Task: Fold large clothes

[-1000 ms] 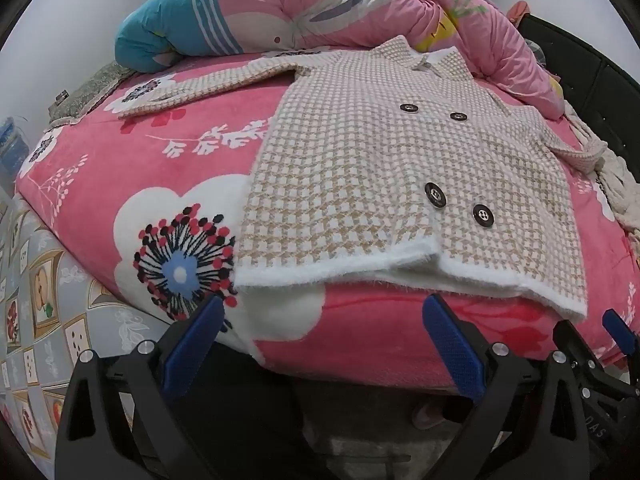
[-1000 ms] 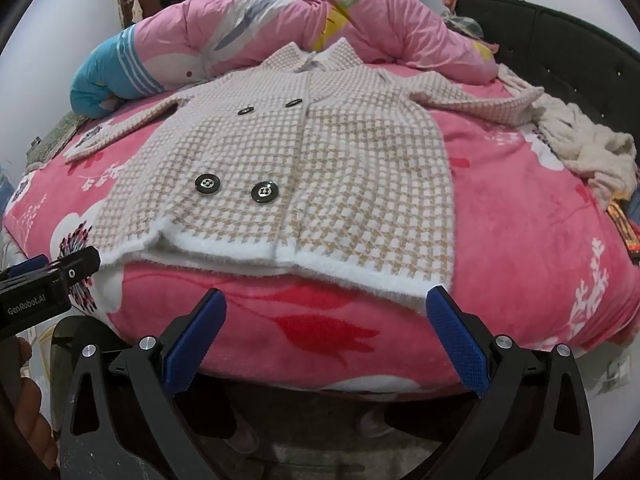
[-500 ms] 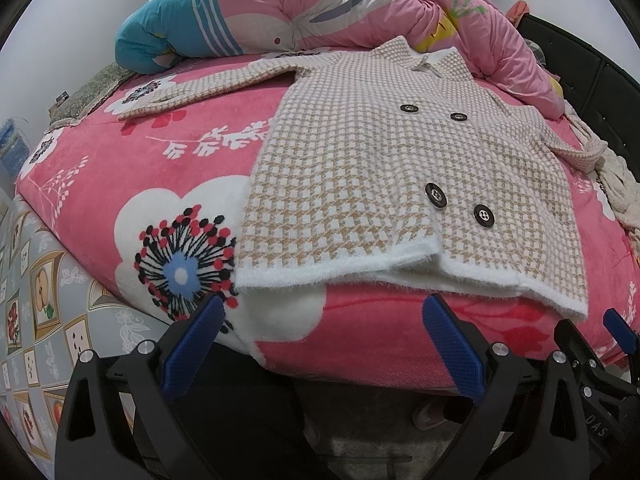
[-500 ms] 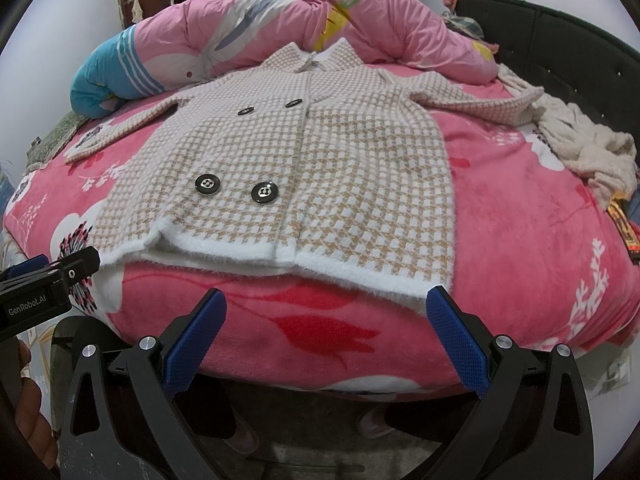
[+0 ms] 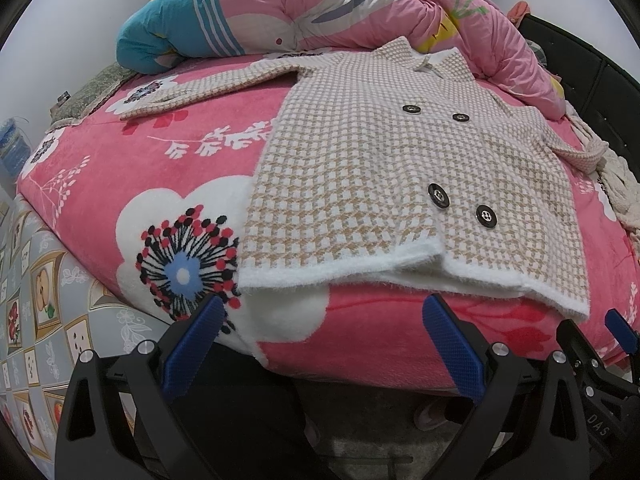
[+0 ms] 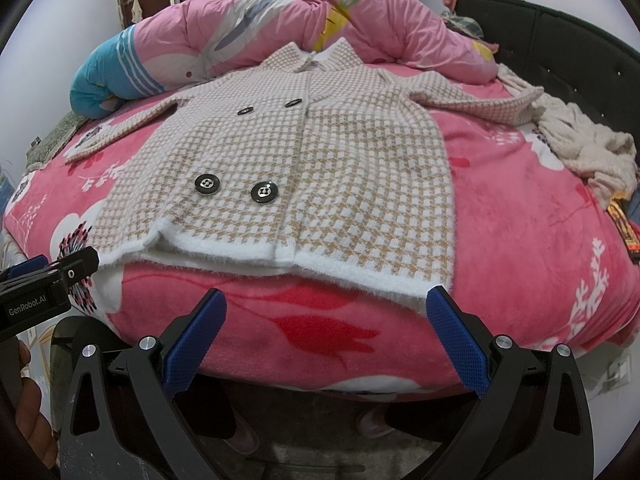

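Houndstooth coat lies flat, buttoned, on the pink floral blanket, its hem near the bed edge. Behind its collar is a rolled pink quilt; a cream garment lies beside one sleeve. Left gripper and right gripper are wide open, holding nothing, before the hem.

Left claw: black frame, blue textured pads, silver screws.
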{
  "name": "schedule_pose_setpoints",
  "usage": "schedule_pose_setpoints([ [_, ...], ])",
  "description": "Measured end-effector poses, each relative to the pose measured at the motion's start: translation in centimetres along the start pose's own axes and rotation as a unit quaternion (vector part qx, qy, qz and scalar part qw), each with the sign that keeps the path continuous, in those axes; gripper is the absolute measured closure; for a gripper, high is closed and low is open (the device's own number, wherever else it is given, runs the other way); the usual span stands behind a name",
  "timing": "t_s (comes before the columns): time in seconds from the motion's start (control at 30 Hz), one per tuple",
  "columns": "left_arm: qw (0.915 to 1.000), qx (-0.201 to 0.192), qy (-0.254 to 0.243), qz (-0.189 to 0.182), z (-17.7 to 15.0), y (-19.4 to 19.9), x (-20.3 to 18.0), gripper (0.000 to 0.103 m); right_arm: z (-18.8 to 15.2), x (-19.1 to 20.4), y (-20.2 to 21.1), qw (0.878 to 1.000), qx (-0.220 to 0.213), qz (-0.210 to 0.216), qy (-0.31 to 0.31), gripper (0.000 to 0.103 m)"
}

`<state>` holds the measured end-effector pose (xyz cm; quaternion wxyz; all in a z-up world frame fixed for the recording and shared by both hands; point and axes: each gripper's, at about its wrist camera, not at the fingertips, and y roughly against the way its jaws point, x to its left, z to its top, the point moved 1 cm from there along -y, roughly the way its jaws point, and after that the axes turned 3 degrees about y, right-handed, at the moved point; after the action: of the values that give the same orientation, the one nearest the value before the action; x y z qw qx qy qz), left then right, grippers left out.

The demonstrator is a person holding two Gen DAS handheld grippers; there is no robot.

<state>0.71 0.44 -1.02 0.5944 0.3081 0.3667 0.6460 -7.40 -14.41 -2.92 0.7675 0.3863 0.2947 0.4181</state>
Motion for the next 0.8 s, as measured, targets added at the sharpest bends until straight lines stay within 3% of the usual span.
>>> schedule_pose_setpoints([
  [0.8,1.0,-0.001,0.0,0.002,0.36,0.09,0.68,0.005,0.43,-0.18,-0.07,1.0,0.0,0.0,0.0,0.007],
])
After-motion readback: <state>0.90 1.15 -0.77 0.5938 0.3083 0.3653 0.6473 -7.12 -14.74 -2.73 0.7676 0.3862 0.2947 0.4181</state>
